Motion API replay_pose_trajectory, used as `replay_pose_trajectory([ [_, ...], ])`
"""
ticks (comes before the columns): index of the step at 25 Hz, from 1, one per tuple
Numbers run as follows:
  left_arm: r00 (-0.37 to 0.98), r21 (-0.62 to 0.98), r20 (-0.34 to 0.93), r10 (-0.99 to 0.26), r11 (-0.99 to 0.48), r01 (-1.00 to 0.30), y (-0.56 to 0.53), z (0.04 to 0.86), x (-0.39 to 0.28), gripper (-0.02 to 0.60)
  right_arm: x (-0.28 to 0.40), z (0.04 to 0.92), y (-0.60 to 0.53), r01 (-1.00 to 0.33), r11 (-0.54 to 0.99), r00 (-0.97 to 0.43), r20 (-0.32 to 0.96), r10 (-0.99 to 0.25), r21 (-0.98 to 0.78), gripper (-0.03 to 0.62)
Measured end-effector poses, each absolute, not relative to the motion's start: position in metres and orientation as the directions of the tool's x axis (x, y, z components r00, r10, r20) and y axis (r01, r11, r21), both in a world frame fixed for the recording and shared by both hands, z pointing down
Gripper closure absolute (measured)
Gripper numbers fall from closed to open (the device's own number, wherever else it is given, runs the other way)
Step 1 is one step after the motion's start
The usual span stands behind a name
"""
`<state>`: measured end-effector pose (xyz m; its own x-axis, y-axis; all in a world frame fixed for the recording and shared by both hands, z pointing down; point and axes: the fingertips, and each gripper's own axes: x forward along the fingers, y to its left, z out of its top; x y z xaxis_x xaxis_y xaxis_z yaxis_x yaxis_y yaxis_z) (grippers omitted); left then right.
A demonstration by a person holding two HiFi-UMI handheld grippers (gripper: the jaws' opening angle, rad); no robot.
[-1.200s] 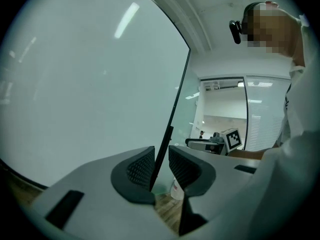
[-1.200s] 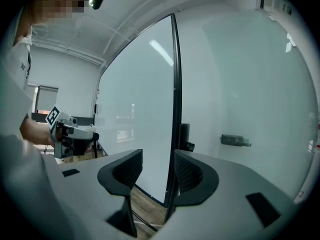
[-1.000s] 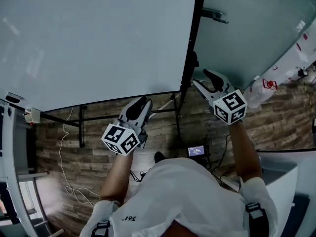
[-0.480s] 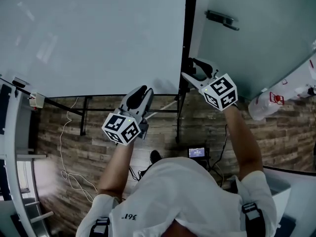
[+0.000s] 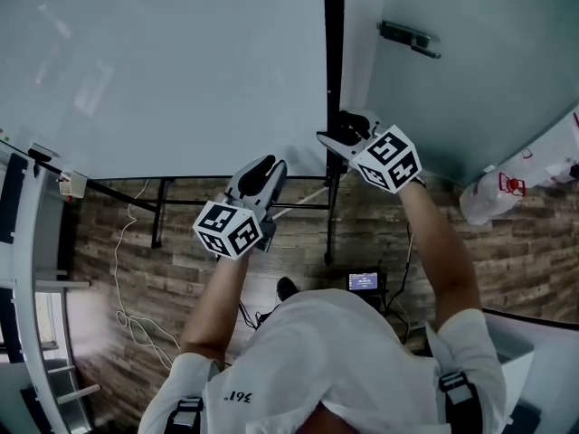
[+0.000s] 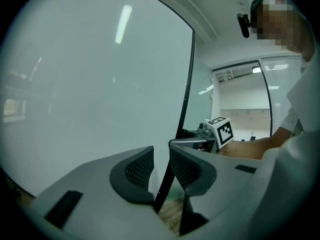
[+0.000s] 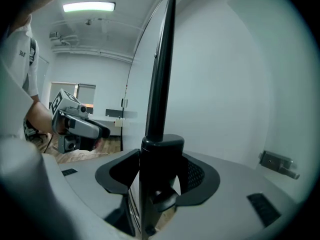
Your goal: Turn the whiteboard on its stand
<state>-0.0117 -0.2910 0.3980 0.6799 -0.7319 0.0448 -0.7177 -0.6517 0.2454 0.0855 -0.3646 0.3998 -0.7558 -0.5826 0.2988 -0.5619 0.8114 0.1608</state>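
Here, the whiteboard [image 5: 172, 70] stands on its black stand [image 5: 154, 211], its smooth pale face cut off at top and left. Just past its black side edge [image 5: 333, 43] is a glass wall with a metal handle [image 5: 409, 38]. A white cable [image 5: 118, 306], a small lit screen [image 5: 363, 281] and a white plastic bag [image 5: 493, 193] sit on the wood-plank floor [image 5: 109, 242]. The right gripper's [image 5: 336, 134] jaws, just closing, press a rounded black fitting [image 7: 161, 156] at that edge, which hides their gap. The left gripper [image 5: 270, 163] is empty, its ribbed pads slightly apart.
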Motion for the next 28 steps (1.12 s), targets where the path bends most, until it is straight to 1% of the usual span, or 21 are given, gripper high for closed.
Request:
replay_pose_trajectory([
  [14, 0.677, 0.238, 0.039, -0.735, -0.651, -0.721, -0.301, 0.394, -0.008, 0.492, 0.092, 0.401, -0.352, -0.491, 0.859, -0.81, 0.288, -0.511, 0.143, 0.391],
  [28, 0.688, 0.248, 0.03, -0.725, -0.661, -0.708, -0.296, 0.389, -0.008, 0.492, 0.098, 0.397, -0.333, -0.498, 0.859, -0.814, 0.277, -0.51, 0.119, 0.398],
])
